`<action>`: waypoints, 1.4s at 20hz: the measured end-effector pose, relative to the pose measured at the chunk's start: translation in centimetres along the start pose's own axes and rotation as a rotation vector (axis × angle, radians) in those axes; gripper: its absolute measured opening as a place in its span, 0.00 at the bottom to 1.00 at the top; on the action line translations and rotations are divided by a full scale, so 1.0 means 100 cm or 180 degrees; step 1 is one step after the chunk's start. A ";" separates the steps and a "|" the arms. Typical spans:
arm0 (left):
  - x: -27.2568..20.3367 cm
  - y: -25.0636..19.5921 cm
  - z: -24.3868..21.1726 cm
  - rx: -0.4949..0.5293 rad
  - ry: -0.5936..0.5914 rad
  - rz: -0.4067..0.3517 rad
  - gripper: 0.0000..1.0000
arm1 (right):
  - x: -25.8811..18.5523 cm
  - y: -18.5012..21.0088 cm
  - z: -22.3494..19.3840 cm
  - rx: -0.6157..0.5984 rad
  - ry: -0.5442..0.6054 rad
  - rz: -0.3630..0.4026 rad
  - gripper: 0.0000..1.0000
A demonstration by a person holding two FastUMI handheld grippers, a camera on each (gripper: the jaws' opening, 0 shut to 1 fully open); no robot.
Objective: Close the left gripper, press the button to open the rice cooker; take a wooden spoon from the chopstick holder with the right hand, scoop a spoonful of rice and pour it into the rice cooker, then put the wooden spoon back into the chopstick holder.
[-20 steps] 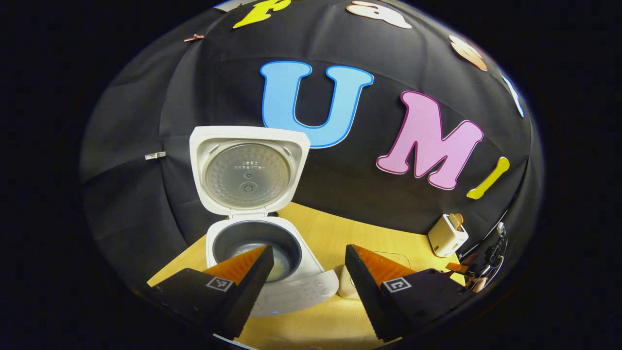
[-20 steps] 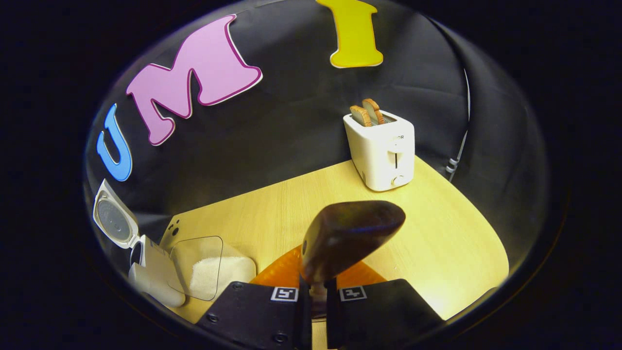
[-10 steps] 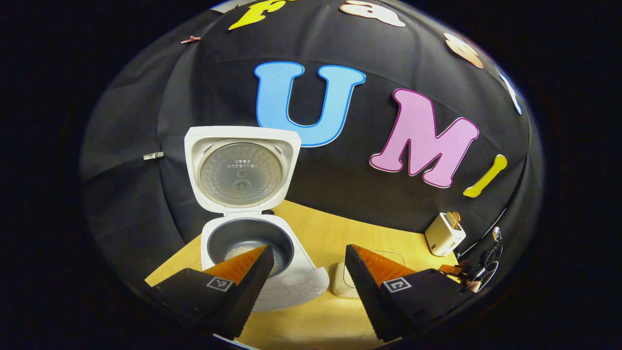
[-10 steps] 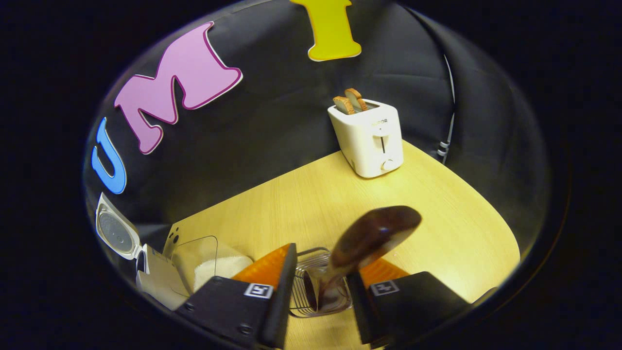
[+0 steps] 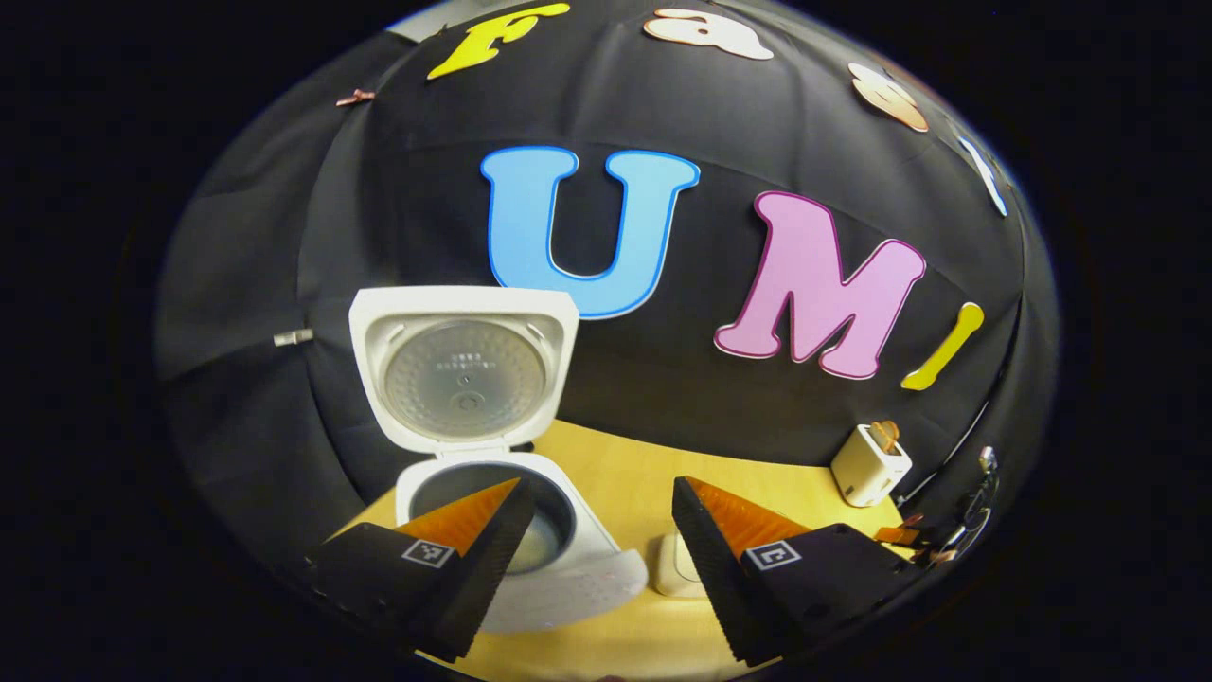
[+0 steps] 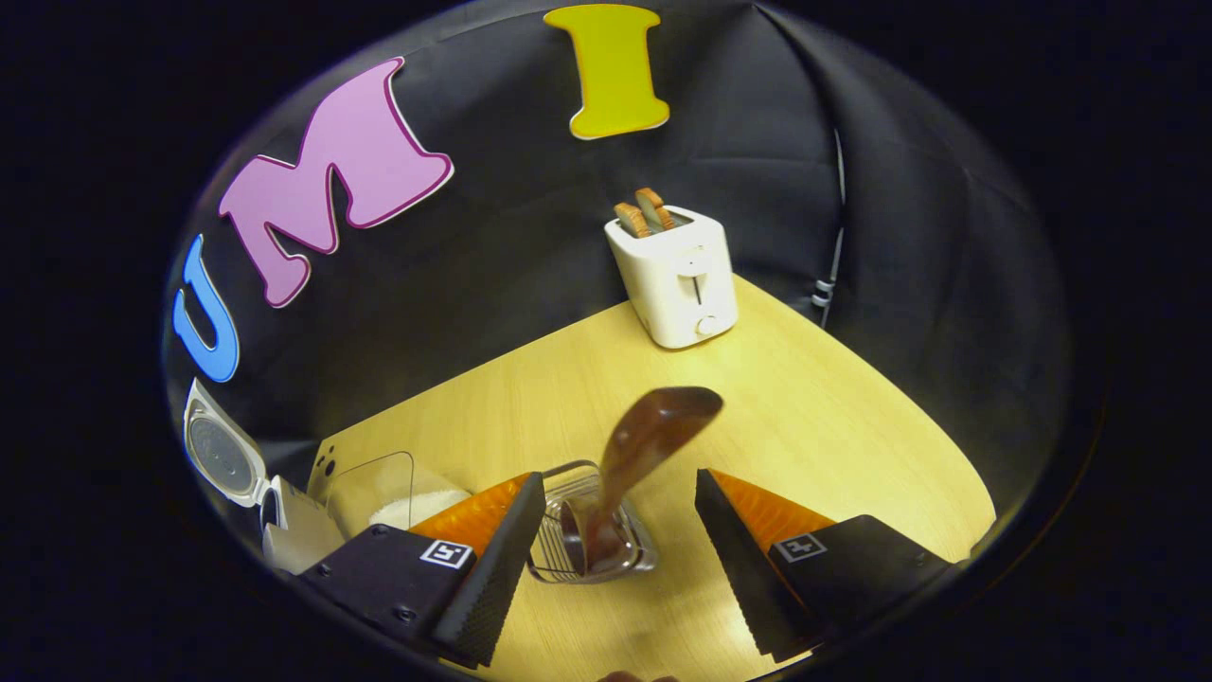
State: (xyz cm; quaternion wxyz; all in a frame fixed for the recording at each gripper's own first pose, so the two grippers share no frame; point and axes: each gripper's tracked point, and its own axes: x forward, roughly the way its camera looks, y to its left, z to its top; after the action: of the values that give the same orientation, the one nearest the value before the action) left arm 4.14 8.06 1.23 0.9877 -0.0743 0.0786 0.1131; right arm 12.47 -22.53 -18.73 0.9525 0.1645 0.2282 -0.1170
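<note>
Right gripper [image 6: 615, 526]: fingers spread wide, gripping nothing, poised above the chopstick holder [image 6: 592, 540].

Chopstick holder: wire-sided, standing on the desk [image 6: 833, 426] between the open fingers. It held the wooden spoon [image 6: 634, 455], handle down, bowl up and leaning away from the camera; neither finger touched it. Judged: spoon returned, last step of the task done, fingers parted to clear the bowl on withdrawal.

Left gripper [image 5: 597, 530]: fingers likewise apart and empty, facing the rice cooker [image 5: 511, 530] just ahead.

Rice cooker: lid [image 5: 464, 369] swung fully upright, inner pot exposed, pale contents at its bottom, probably the poured rice. Judged: nothing further required of this hand.

Rice container [image 6: 398, 497]: clear lid raised, white rice within, beside the cooker, to the left of the right gripper.

Toaster [image 6: 674, 277]: white, two slices protruding, at the desk's far edge, well apart from the holder. Nothing obstructed either gripper's retreat.
</note>
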 end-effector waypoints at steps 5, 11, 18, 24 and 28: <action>0.011 0.053 0.058 0.0010 -0.0265 0.0279 0.95 | -0.043 -0.018 -0.029 0.0066 -0.0012 -0.0252 0.99; 0.043 0.110 0.129 0.0056 -0.0582 0.0483 0.95 | -0.085 -0.010 -0.064 -0.0021 0.0157 -0.0350 0.99; 0.117 0.158 0.175 0.0170 -0.0650 0.0515 0.95 | -0.115 0.030 -0.040 -0.0398 0.0027 -0.0230 0.99; 0.174 0.182 0.164 -0.0026 -0.0413 0.0432 0.95 | -0.138 0.056 -0.022 -0.0396 -0.0164 -0.0121 0.99; 0.183 0.182 0.144 -0.0060 -0.0058 0.0400 0.95 | -0.139 0.057 -0.034 -0.0412 -0.0109 -0.0121 0.99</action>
State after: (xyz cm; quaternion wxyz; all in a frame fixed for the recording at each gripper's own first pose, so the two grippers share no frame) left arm 19.46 31.85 9.83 0.9786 -0.0775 0.0730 0.1764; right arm 0.75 -14.04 -13.55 0.9625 0.0962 0.2220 -0.1229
